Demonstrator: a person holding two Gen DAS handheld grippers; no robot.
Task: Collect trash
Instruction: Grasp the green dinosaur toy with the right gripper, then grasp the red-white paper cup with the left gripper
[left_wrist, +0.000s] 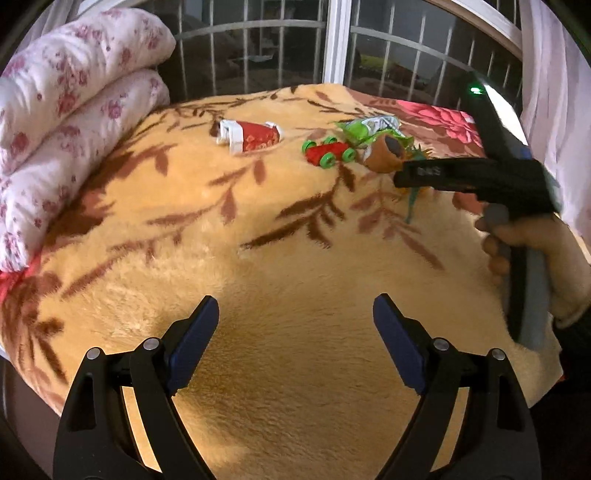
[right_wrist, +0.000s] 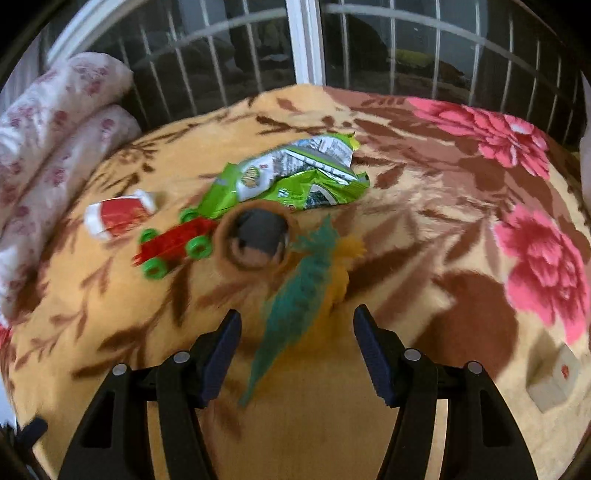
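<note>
Trash candidates lie mid-bed on the plush floral blanket (right_wrist: 424, 229). Near to far: right gripper (right_wrist: 293, 354), half open and empty, with a teal-and-yellow feather (right_wrist: 295, 295) beneath its jaws; left gripper (left_wrist: 295, 343) wide open and empty over bare blanket. Farther: brown paper cup (right_wrist: 255, 240), on its side, light and crushable, pinch the rim. Red crushed cup (right_wrist: 118, 216) far left, same. Farthest: green snack wrapper (right_wrist: 291, 177), thin, slippery, grab a crumpled fold. Red toy car (right_wrist: 173, 243) looks rigid, probably not trash.

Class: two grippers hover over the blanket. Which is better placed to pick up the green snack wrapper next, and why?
Right. The right gripper, open, sits just short of the green snack wrapper; the left gripper, also open, has far more blanket to cross.
</note>
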